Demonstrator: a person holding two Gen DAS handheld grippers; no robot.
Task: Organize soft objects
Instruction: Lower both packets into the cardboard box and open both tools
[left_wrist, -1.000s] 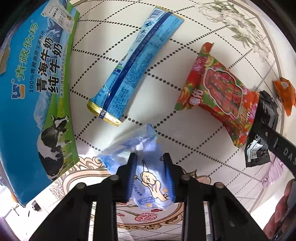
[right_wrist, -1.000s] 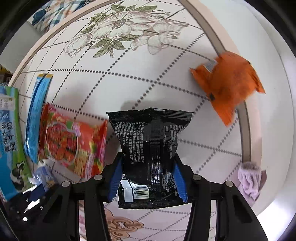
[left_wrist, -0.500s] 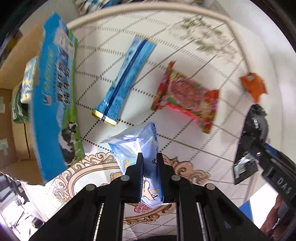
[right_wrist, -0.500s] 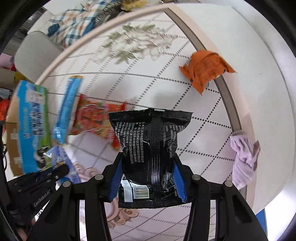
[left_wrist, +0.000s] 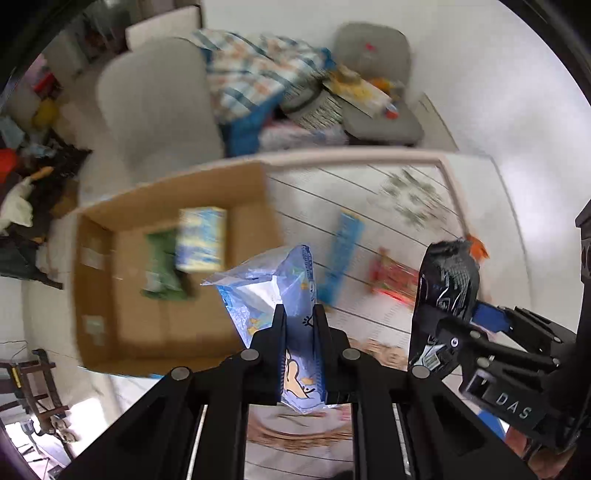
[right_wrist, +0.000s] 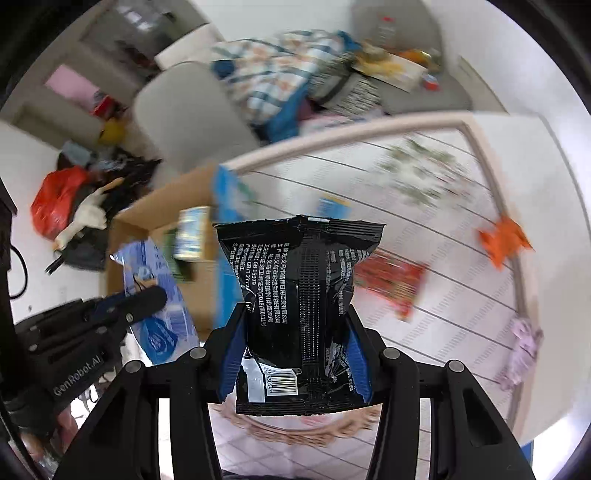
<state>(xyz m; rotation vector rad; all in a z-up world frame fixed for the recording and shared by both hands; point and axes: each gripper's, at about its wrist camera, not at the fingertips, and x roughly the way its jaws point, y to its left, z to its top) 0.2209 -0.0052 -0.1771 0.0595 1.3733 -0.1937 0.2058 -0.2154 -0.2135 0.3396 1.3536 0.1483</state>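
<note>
My left gripper (left_wrist: 299, 314) is shut on a light blue plastic packet (left_wrist: 284, 280) and holds it in the air, right of an open cardboard box (left_wrist: 110, 295) with a green packet and a pale pack inside. My right gripper (right_wrist: 295, 317) is shut on a black snack packet (right_wrist: 299, 295), also lifted; it shows at the right of the left wrist view (left_wrist: 447, 291). On the patterned table (right_wrist: 461, 206) lie a red packet (right_wrist: 391, 280), a long blue packet (left_wrist: 343, 251), an orange packet (right_wrist: 504, 240) and a lilac cloth (right_wrist: 521, 347).
Beyond the table stand a grey chair (left_wrist: 155, 110) and a sofa with a checked blanket (left_wrist: 255, 77) and cluttered cushions. Bags and clutter (right_wrist: 66, 206) lie on the floor at the left. The view is motion-blurred.
Both grippers have lifted and tilted up with their packets held. The view swung from the tabletop toward the cardboard box and the room beyond. The left gripper closed tighter on the blue packet.
</note>
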